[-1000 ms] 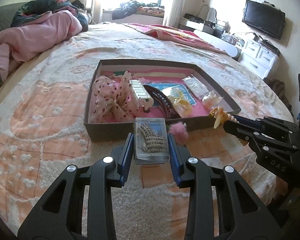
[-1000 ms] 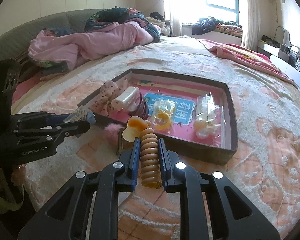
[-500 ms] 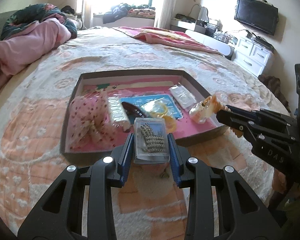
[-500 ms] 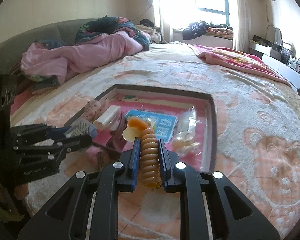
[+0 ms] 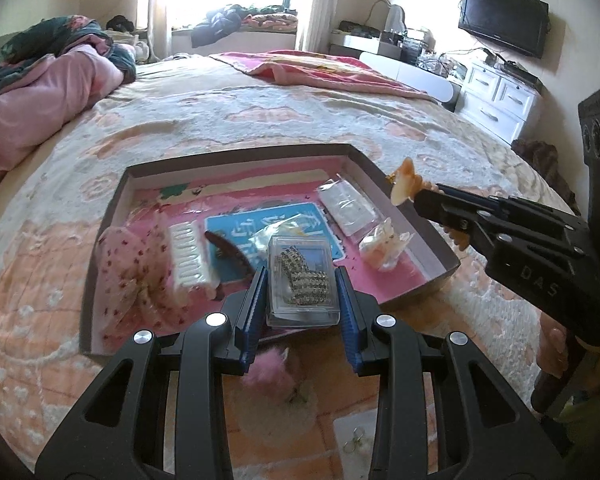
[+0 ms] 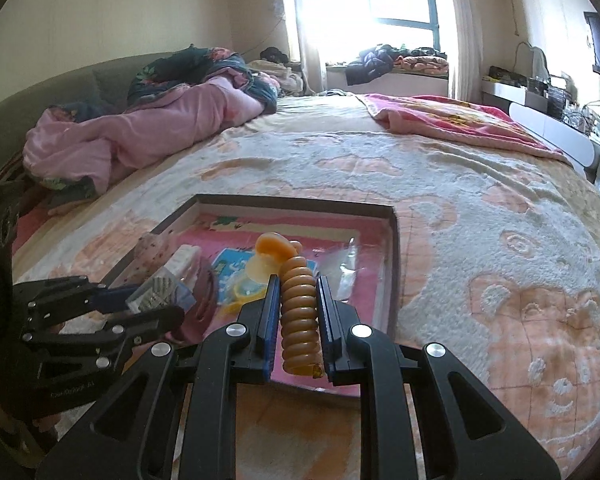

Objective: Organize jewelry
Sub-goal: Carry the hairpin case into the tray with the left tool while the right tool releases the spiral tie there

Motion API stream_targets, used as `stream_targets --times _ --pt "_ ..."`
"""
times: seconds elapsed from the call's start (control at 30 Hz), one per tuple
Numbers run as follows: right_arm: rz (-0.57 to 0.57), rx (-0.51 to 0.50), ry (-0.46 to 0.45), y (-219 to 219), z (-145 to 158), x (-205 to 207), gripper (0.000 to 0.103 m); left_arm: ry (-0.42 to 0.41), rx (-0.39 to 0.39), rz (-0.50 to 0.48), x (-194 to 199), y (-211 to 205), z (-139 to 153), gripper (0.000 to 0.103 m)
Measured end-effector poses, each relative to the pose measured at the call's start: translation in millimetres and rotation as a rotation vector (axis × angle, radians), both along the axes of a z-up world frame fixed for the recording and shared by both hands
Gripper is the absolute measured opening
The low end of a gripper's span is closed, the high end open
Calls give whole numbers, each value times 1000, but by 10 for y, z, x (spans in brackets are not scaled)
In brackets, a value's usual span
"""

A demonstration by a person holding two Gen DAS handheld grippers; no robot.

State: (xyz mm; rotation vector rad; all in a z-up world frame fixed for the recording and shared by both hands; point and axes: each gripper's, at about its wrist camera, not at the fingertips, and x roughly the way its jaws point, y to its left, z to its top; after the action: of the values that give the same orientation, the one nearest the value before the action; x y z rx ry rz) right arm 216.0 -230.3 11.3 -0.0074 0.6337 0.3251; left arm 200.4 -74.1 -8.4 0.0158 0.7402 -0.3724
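A shallow brown box with a pink floor lies on the bed and holds hair clips and small bags. My left gripper is shut on a clear plastic case with a rhinestone piece inside, held over the box's near edge. My right gripper is shut on an amber ribbed hair clip, above the box's near right part. In the left wrist view the right gripper comes in from the right with the hair clip at its tip. The left gripper and its case show at the left of the right wrist view.
Inside the box lie a white comb clip, a dark clip, a spotted pink fabric piece and clear bags. A pink pompom lies on the blanket before the box. Pink bedding is heaped at the far left.
Both grippers have moved forward over the box with their loads still held; the box now sits closer and lower in both views, and the pompom has slid under the left gripper.
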Motion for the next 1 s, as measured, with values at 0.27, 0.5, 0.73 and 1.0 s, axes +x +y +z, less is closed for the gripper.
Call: stream_targets --times 0.27,0.5,0.73,1.0 --pt "-34 19 3 -184 -24 192 17 11 8 -22 119 -186 -55 26" --pt "-58 38 30 -347 -116 384 17 37 12 -36 223 -321 -140 26" --pt "-72 45 58 -418 -192 530 17 54 17 -42 334 -428 -188 26" --pt "-60 49 74 -430 -225 687 17 65 28 -60 424 -540 -240 26"
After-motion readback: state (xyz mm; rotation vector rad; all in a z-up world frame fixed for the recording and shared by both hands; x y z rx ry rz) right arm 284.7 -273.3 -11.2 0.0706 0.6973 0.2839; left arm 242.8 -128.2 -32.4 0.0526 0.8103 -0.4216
